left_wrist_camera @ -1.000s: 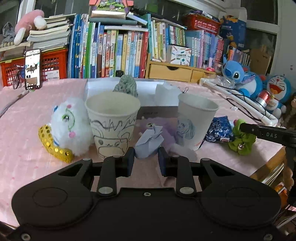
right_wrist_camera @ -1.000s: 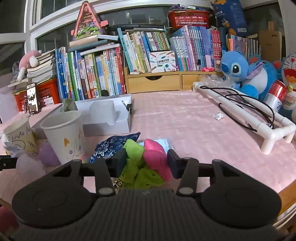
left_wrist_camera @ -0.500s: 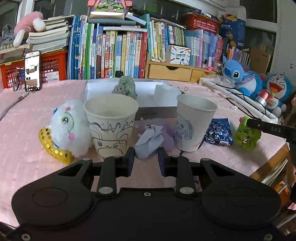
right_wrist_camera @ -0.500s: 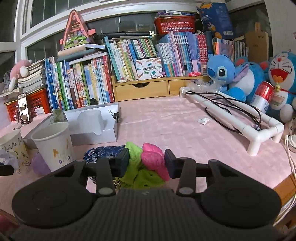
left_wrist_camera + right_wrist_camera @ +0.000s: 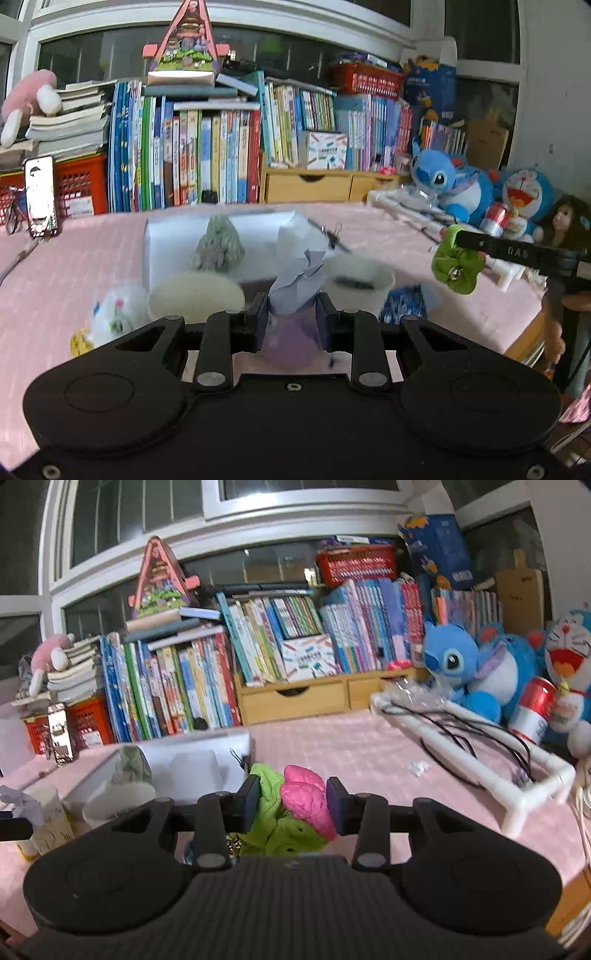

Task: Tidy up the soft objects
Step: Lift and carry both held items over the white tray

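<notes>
My left gripper (image 5: 290, 319) is shut on a lilac soft toy (image 5: 295, 286) and holds it above the pink table, in front of two paper cups (image 5: 195, 299) (image 5: 356, 282). My right gripper (image 5: 291, 799) is shut on a green and pink soft toy (image 5: 299, 805), lifted off the table; it also shows in the left wrist view (image 5: 456, 264). A white fluffy toy (image 5: 114, 314) lies left of the cups. A blue flowered pouch (image 5: 400, 302) lies right of them. A grey knitted toy (image 5: 218, 247) sits in the white box (image 5: 155, 236).
Books (image 5: 207, 155) and wooden drawers (image 5: 310, 186) line the back. Blue plush toys (image 5: 458, 664) and a red can (image 5: 535, 709) stand at the right. A white pipe frame (image 5: 480, 753) with cables lies on the table. A phone (image 5: 40, 195) stands at the left.
Both grippers have risen with their toys. The lilac toy has left the table between the cups. The green and pink toy is higher and clear of the pouch.
</notes>
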`<state>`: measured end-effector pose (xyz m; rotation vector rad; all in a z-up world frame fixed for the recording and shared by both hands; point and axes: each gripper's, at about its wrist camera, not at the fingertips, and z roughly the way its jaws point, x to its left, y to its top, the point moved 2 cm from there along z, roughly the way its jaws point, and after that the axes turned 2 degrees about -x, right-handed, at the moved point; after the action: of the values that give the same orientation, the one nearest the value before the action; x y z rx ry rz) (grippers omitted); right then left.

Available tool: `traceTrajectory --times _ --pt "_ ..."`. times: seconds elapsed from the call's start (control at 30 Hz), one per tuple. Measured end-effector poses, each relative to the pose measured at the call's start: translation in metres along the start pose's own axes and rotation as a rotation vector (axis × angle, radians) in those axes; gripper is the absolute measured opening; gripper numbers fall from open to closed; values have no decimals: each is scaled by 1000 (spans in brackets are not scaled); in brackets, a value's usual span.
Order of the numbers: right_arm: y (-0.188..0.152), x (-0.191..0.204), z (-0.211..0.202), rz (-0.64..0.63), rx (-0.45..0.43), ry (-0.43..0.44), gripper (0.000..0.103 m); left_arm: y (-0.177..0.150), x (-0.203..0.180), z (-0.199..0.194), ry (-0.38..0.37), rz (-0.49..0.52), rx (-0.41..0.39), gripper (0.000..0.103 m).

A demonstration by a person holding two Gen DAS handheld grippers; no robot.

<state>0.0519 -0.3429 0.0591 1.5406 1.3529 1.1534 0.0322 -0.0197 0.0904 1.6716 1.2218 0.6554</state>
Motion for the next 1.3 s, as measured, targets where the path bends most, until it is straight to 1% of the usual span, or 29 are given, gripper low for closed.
traceTrajectory --times 0.2,0.4,0.57,0.87,1.03,1.13,1.3 --pt "30 16 14 -5 -18 99 43 44 18 5 32 -5 -28 26" --pt "57 33 41 30 23 184 43 81 46 27 57 -56 11 26" --pt "73 44 68 59 74 230 43 100 70 50 83 -99 61 26" --pt "86 66 117 119 188 302 43 112 117 102 87 -222 205 26" --pt "87 88 144 113 254 327 43 113 138 132 74 -306 289 26" --pt "85 102 157 88 283 335 43 111 147 150 70 -339 333 26" --pt "78 129 179 -45 321 362 43 105 154 176 56 -368 397 26"
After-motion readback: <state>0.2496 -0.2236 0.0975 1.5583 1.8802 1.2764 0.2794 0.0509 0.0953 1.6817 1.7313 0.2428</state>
